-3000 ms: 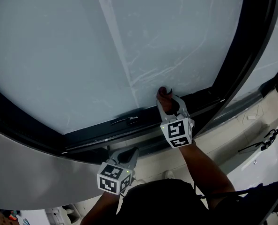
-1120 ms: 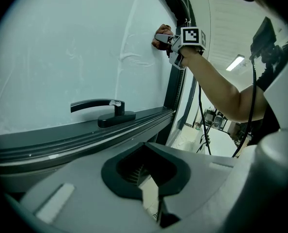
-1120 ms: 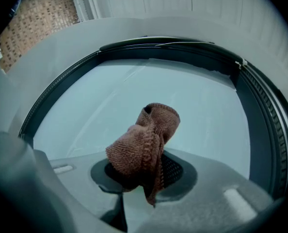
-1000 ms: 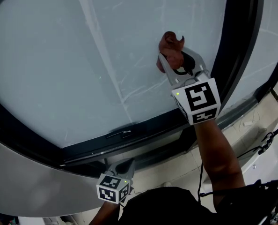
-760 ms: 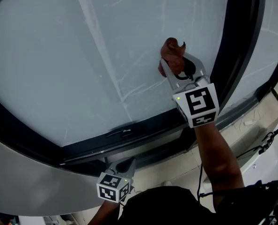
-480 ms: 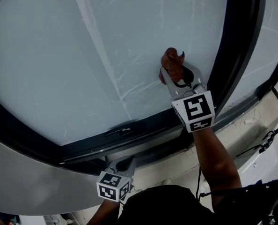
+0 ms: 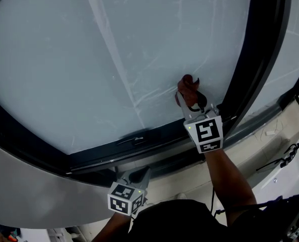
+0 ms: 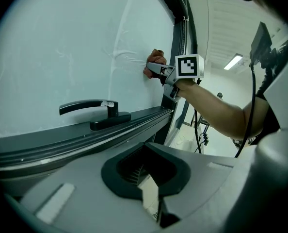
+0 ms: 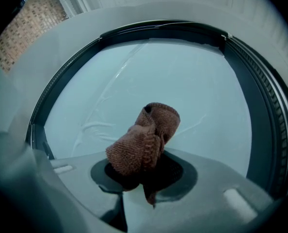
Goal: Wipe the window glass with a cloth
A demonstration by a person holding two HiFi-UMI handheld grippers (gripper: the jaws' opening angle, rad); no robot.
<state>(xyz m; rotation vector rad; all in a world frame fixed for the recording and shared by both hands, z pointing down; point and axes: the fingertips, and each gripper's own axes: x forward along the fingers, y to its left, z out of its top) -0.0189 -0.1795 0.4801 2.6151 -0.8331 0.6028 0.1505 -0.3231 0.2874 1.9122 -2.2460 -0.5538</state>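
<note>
So the small rust-brown knitted cloth (image 7: 187, 84) is bunched up in the right tongs (image 7: 189, 96), which are clamped tight on it. In the right gripper view a wad of it sticks out past the tips toward the pane. From the left gripper view it looks pressed right up against the big frosted pale window glass (image 7: 89, 59).

The bit that matters is where it sits: the lower right corner of the pane, just beside the black window frame (image 7: 255, 59) upright and a little above the bottom rail. Nearly all the open glass lies up and to the left of the cloth, with some whitish streaks just to its left. I'd guess the next stroke has to head that way, since there's no room rightward.

The left tongs (image 7: 139, 174) are pinched together with nothing in them. They hang low under the bottom rail, near the black lever handle (image 8: 88, 108) and well apart from the cloth. The right hand is clearly the one doing the work.
</note>
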